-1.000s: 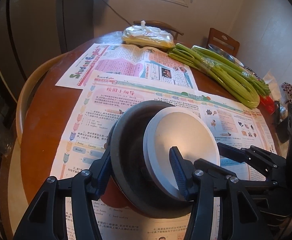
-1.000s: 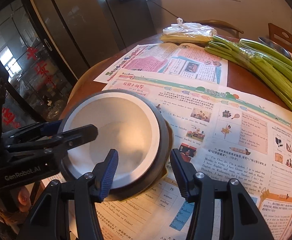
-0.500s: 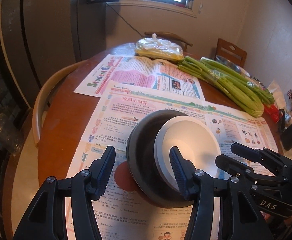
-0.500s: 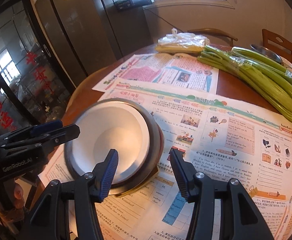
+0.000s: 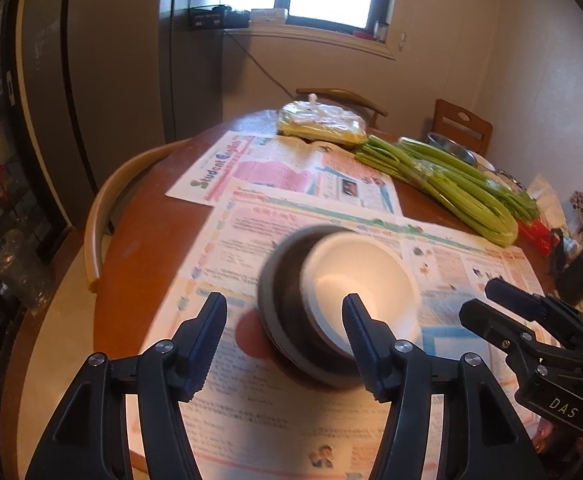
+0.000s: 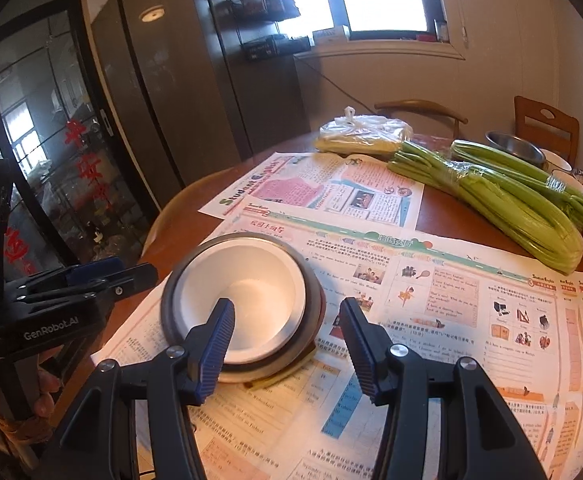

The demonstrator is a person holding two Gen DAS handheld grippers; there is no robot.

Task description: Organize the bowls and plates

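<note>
A white bowl (image 5: 363, 272) sits nested in a dark bowl (image 5: 283, 292) on newspapers near the table's front; in the right wrist view the white bowl (image 6: 243, 300) fills the dark bowl (image 6: 311, 312), with a yellowish edge showing under the stack. My left gripper (image 5: 283, 320) hangs above and short of the stack; its jaws are opening and nothing is pressed between them. My right gripper (image 6: 287, 320) stands open over the stack's near right side, touching nothing. Each gripper shows in the other's view: the right gripper (image 5: 479, 300) beside the stack's right, the left gripper (image 6: 131, 274) to its left.
The round wooden table (image 5: 151, 248) carries newspapers (image 5: 299, 172), bundles of green celery (image 5: 451, 188), a tied plastic bag (image 5: 319, 124) and a metal bowl (image 5: 451, 152) at the far right. A curved chair back (image 5: 103, 208) hugs the left edge. Dark cabinets stand behind.
Both grippers have drawn back and risen from the bowl stack. The left gripper's fingers, earlier straddling the dark bowl's wall, have let go and spread wider. The stack stays on the newspaper.
</note>
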